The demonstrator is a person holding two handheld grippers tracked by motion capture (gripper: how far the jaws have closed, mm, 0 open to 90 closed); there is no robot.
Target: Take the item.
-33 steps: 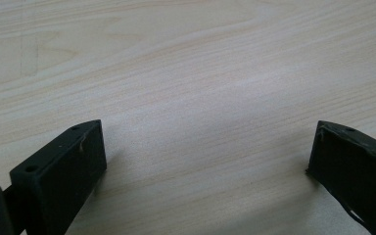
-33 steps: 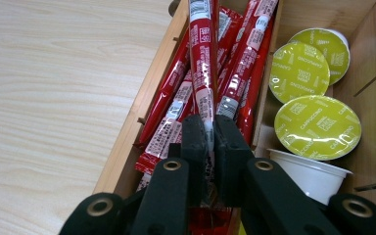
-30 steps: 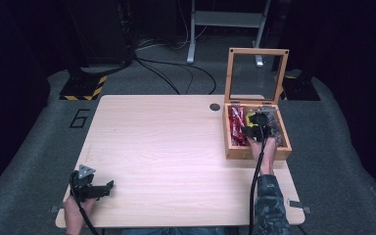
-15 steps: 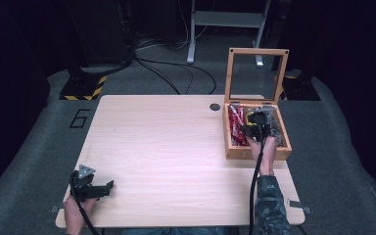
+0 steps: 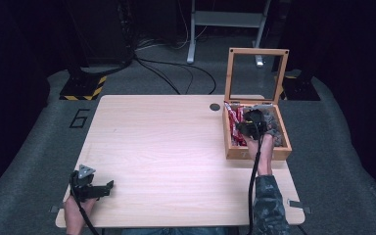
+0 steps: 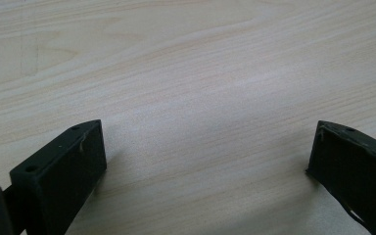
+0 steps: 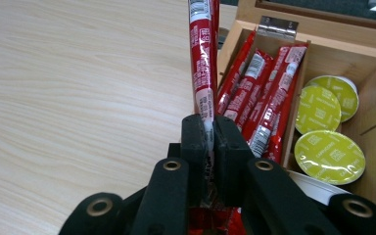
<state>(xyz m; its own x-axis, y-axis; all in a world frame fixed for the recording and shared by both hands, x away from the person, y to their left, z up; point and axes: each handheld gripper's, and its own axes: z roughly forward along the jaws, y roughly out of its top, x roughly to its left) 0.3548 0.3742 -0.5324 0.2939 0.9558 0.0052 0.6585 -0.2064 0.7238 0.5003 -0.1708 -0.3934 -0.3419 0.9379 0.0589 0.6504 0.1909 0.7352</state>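
Observation:
An open wooden box (image 5: 257,152) (image 7: 323,36) stands at the table's right, its glass lid raised. Inside lie several red stick packets (image 7: 262,93) (image 5: 232,120) and yellow-green capsules (image 7: 329,155). My right gripper (image 7: 209,132) (image 5: 251,128) is above the box, shut on one red stick packet (image 7: 200,63) that points up and away from the jaws. My left gripper (image 5: 99,188) (image 6: 205,156) rests open on the bare table at the near left corner, nothing between its jaws.
The light wooden table (image 5: 166,147) has a small dark round hole cover (image 5: 215,106) near its far edge, left of the box. Cables and metal stands (image 5: 225,19) sit on the dark floor behind.
My right gripper has risen slightly over the box with the red stick packet in it. The left gripper has stayed in place.

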